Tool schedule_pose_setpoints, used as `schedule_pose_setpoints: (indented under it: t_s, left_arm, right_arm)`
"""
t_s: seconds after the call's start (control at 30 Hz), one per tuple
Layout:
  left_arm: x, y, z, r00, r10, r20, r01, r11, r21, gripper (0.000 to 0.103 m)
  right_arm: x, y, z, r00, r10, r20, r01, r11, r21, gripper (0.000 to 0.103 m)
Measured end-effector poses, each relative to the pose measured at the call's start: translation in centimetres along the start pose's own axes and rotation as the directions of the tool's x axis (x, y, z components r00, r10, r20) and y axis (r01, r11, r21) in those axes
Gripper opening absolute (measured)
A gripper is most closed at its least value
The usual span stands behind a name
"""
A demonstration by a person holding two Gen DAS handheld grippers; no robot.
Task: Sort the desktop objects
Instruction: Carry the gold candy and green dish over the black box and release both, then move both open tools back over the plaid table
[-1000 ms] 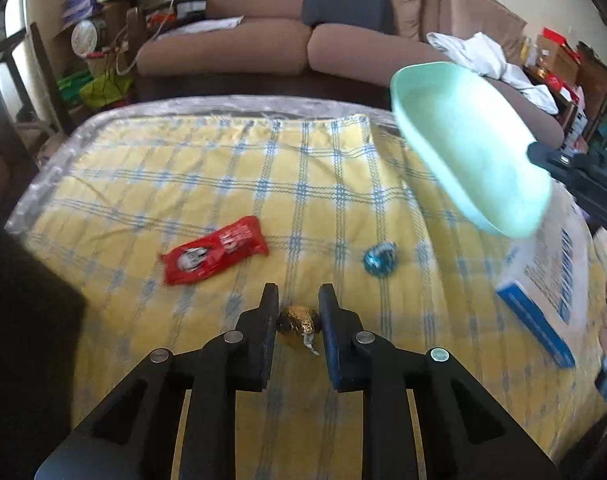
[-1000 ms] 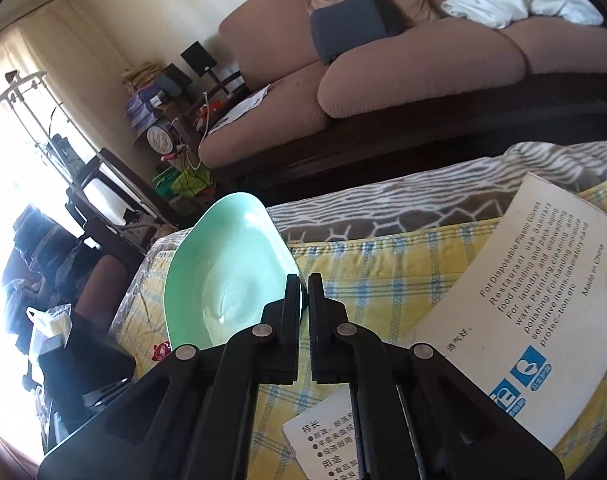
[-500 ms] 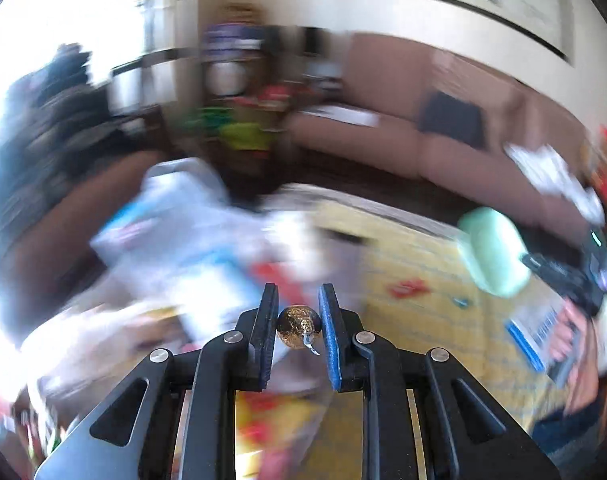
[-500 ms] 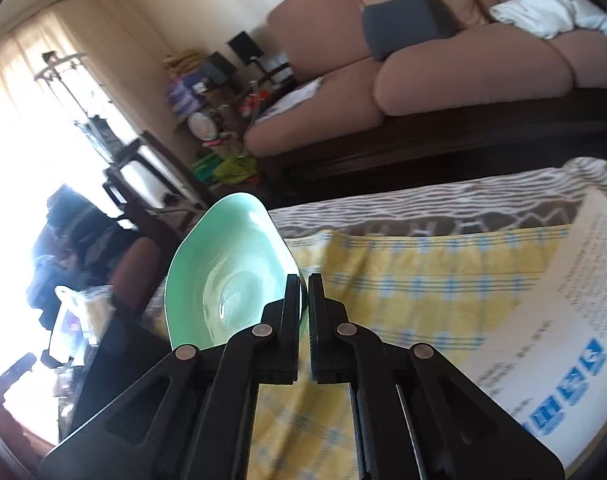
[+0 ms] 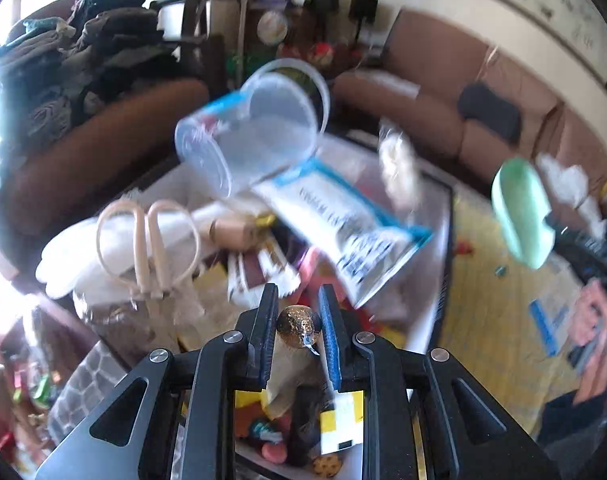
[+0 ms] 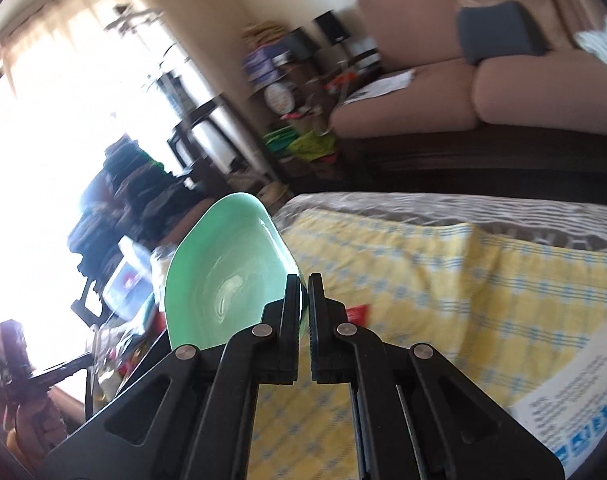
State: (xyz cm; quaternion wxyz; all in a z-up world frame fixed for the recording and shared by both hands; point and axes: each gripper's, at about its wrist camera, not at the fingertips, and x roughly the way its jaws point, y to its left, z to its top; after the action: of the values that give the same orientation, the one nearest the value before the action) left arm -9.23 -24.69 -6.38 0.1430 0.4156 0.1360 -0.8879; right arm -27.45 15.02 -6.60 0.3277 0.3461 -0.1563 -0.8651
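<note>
Jaws of the left gripper (image 5: 297, 328) clamp a gold foil-wrapped candy (image 5: 296, 326) above a cluttered bin: light, round, slippery, best pinched across its middle. Right gripper (image 6: 303, 304) jaws pinch the stiff green bowl (image 6: 227, 276) rim.

You're in a home living room, brown sofa (image 6: 483, 92) with a dark cushion (image 6: 499, 32), curtained bright window (image 6: 63, 80), framed picture (image 5: 543, 12) on the wall, cluttered shelves (image 6: 279, 80), folded clothes (image 5: 103, 40) piled on an armchair.

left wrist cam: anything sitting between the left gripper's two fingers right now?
Yes. In the left wrist view the gold foil-wrapped candy sits between the left gripper fingers, pinched by both, above a cluttered bin.
</note>
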Motion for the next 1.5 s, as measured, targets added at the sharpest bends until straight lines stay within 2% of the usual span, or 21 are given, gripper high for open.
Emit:
schedule_pose_setpoints:
  t_s: [0.07, 0.1, 0.13, 0.2, 0.27, 0.4, 0.5, 0.6, 0.73, 0.93, 0.97, 1.0, 1.07, 1.13, 1.17, 1.2, 1.23, 1.3, 1.37, 1.47, 1.5]
  left_arm:
    - [0.2, -0.2, -0.3, 0.999, -0.014, -0.043, 0.012, 0.999, -0.034, 0.025]
    - [0.1, 0.0, -0.4, 0.998, -0.032, -0.057, 0.029, 0.998, -0.06, 0.04]
    - [-0.3, 0.2, -0.3, 0.996, -0.048, -0.07, 0.042, 0.995, -0.087, 0.05]
    - [-1.8, 0.8, 0.1, 0.997, -0.069, -0.034, 0.064, 0.99, -0.129, 0.077]
    - [-3.7, 1.5, 0.4, 0.998, -0.058, 0.037, 0.064, 0.982, -0.175, 0.086]
    - [-5.4, 4.0, -0.4, 0.993, -0.083, 0.084, 0.103, 0.958, -0.267, 0.086]
    - [-5.2, 5.9, -0.9, 0.99, -0.121, 0.07, 0.137, 0.932, -0.334, 0.086]
    - [-5.2, 6.8, -0.9, 0.989, -0.125, 0.076, 0.144, 0.921, -0.361, 0.086]
    - [-4.7, 6.4, -0.7, 0.987, -0.146, 0.071, 0.162, 0.92, -0.358, 0.086]
    - [-5.2, 5.1, -0.6, 0.984, -0.166, 0.071, 0.18, 0.935, -0.306, 0.086]
    - [-5.2, 5.0, -0.5, 0.983, -0.168, 0.069, 0.181, 0.936, -0.301, 0.086]
    - [-5.0, 4.8, -0.5, 0.984, -0.166, 0.064, 0.178, 0.938, -0.299, 0.086]
    - [-4.5, 4.8, -0.5, 0.987, -0.152, 0.047, 0.159, 0.942, -0.296, 0.086]
    - [-4.1, 4.6, -0.5, 0.99, -0.139, 0.034, 0.143, 0.946, -0.292, 0.086]
    - [-3.9, 4.5, -0.5, 0.99, -0.135, 0.031, 0.138, 0.947, -0.289, 0.086]
    - [-3.8, 4.4, -0.5, 0.991, -0.13, 0.027, 0.133, 0.95, -0.281, 0.086]
    - [-3.7, 4.1, -0.3, 0.992, -0.121, 0.021, 0.123, 0.956, -0.266, 0.086]
    - [-3.8, 3.3, -0.1, 0.995, -0.095, 0.017, 0.096, 0.97, -0.223, 0.086]
    - [-4.1, 2.4, -0.1, 0.997, -0.069, 0.028, 0.073, 0.98, -0.187, 0.086]
    - [-5.0, -0.2, 0.2, 0.995, -0.031, 0.094, 0.04, 0.994, -0.099, 0.086]
    - [-5.1, -1.4, 0.3, 0.993, -0.015, 0.115, 0.022, 0.998, -0.061, 0.086]
  right_arm:
    - [0.8, 1.7, -0.3, 0.999, 0.034, -0.02, -0.035, 0.999, -0.023, 0.004]
    - [1.1, 2.4, -0.5, 0.998, 0.053, -0.027, -0.053, 0.998, -0.032, 0.004]
    - [1.4, 3.3, -0.7, 0.996, 0.076, -0.035, -0.077, 0.996, -0.043, 0.004]
    - [1.8, 4.8, -1.0, 0.992, 0.114, -0.052, -0.117, 0.991, -0.064, 0.004]
    - [2.4, 6.1, -1.3, 0.988, 0.139, -0.064, -0.144, 0.986, -0.081, 0.004]
    - [3.6, 8.2, -2.3, 0.98, 0.175, -0.09, -0.183, 0.979, -0.094, 0.004]
    - [6.3, 9.7, -3.2, 0.984, 0.151, -0.095, -0.159, 0.983, -0.09, 0.004]
    - [9.3, 11.2, -3.0, 0.984, 0.135, -0.119, -0.147, 0.984, -0.102, 0.004]
    - [12.9, 14.6, -3.2, 0.991, 0.005, -0.134, -0.037, 0.97, -0.239, 0.006]
    - [13.8, 16.8, -4.7, 0.989, -0.055, -0.136, 0.005, 0.939, -0.344, 0.011]
    - [13.4, 16.8, -4.7, 0.989, -0.062, -0.132, 0.012, 0.938, -0.346, 0.018]
    - [12.5, 16.6, -4.5, 0.989, -0.075, -0.125, 0.028, 0.94, -0.341, 0.035]
    - [10.0, 15.4, -3.8, 0.994, -0.06, -0.096, 0.028, 0.951, -0.307, 0.05]
    - [6.9, 13.3, -2.8, 0.997, -0.052, -0.049, 0.037, 0.962, -0.272, 0.049]
    - [5.6, 12.2, -2.4, 0.997, -0.077, -0.02, 0.069, 0.961, -0.268, 0.049]
    - [4.3, 10.2, -1.9, 0.989, -0.151, 0.009, 0.147, 0.95, -0.277, 0.048]
    - [4.0, 8.8, -1.5, 0.975, -0.221, 0.015, 0.217, 0.935, -0.281, 0.048]
    - [3.9, 4.3, -1.0, 0.91, -0.415, 0.01, 0.401, 0.873, -0.277, 0.049]
    - [3.7, 0.1, -1.7, 0.871, -0.491, -0.015, 0.472, 0.845, -0.252, 0.048]
    - [3.5, -3.3, -3.8, 0.885, -0.466, -0.018, 0.453, 0.868, -0.205, 0.048]
    - [4.1, -4.1, -4.1, 0.892, -0.449, -0.06, 0.431, 0.882, -0.192, 0.046]
